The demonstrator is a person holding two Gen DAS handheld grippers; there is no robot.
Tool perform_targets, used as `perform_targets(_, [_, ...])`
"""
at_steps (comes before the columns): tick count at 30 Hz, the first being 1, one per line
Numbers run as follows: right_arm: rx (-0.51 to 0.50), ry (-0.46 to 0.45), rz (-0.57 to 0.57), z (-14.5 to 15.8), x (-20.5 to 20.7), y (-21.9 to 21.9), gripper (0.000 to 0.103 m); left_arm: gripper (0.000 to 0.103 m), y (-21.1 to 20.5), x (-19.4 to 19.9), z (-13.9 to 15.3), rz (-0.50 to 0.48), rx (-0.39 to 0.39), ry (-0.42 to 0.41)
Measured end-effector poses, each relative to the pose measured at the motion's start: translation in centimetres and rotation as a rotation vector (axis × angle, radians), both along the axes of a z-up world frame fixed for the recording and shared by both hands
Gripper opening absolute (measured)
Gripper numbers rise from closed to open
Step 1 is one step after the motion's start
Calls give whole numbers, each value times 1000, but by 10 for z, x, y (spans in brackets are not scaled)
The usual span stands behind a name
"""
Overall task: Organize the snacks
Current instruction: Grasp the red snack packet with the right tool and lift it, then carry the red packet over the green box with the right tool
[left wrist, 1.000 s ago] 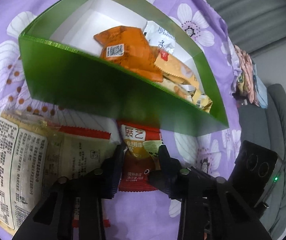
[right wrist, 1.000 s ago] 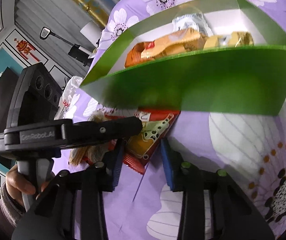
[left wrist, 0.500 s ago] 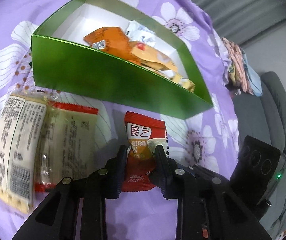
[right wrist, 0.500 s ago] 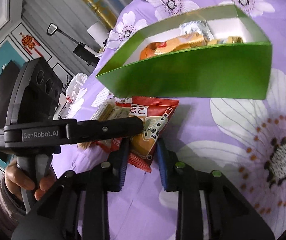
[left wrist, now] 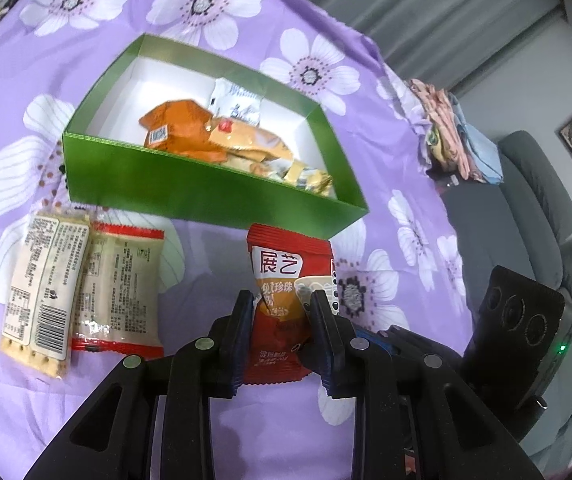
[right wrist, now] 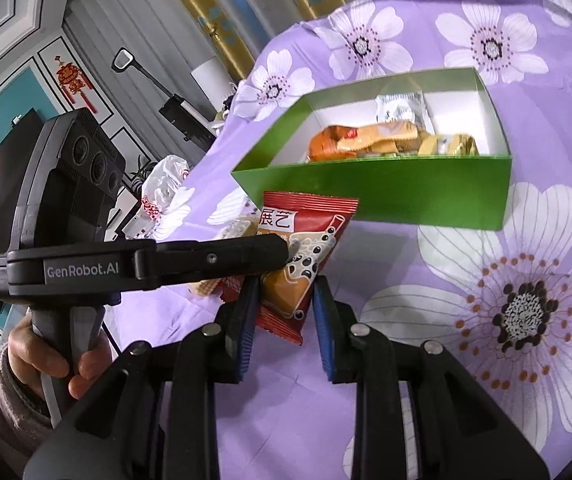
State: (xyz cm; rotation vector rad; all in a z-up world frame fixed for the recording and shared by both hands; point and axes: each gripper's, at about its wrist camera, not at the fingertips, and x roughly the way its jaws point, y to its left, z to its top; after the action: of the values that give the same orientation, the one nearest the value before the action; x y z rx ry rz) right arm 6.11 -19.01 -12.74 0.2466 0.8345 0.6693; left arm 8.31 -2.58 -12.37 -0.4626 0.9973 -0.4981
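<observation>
Your left hand-held gripper (left wrist: 282,306) is clamped on the red plastic snack packet with white Chinese lettering and a bubble-tea picture (left wrist: 286,280), its pads pressing the packet's two sides. Your right hand-held gripper (right wrist: 284,294) grips the same packet (right wrist: 306,240) from the other side; its jaws have just been closing and now pinch the lower corner. The packet hangs between the two, raised off the purple flower-printed cloth (left wrist: 214,248), just in front of the near wall of the green cardboard box (left wrist: 206,188). Inside that box lie an orange wrapper (left wrist: 178,128), a white sachet (left wrist: 234,100) and several yellow packets. Left of the held packet, two clear-wrapped cracker packs (left wrist: 82,288) lie side by side on the cloth
</observation>
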Motion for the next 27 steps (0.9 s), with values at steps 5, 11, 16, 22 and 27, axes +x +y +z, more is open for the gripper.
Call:
perform_targets(5, [0, -37, -4, 13, -6, -2, 27, 28, -4, -5, 16, -6, 6, -41])
perform_targets(11, [-7, -72, -3, 24, -12, -4, 28, 28, -10, -6, 30, -19, 19, -81])
perform_targets(16, [-14, -110, -3, 35, -14, -5, 28, 28, -13, -5, 41, -30, 28, -115])
perform_targets(22, [-23, -146, -5, 43, -10, -6, 28, 28, -15, -3, 51, -36, 37, -149])
perform_targets(27, [-4, -151, 14, 46, 3, -3, 28, 28, -14, 1, 59, -19, 79, -175])
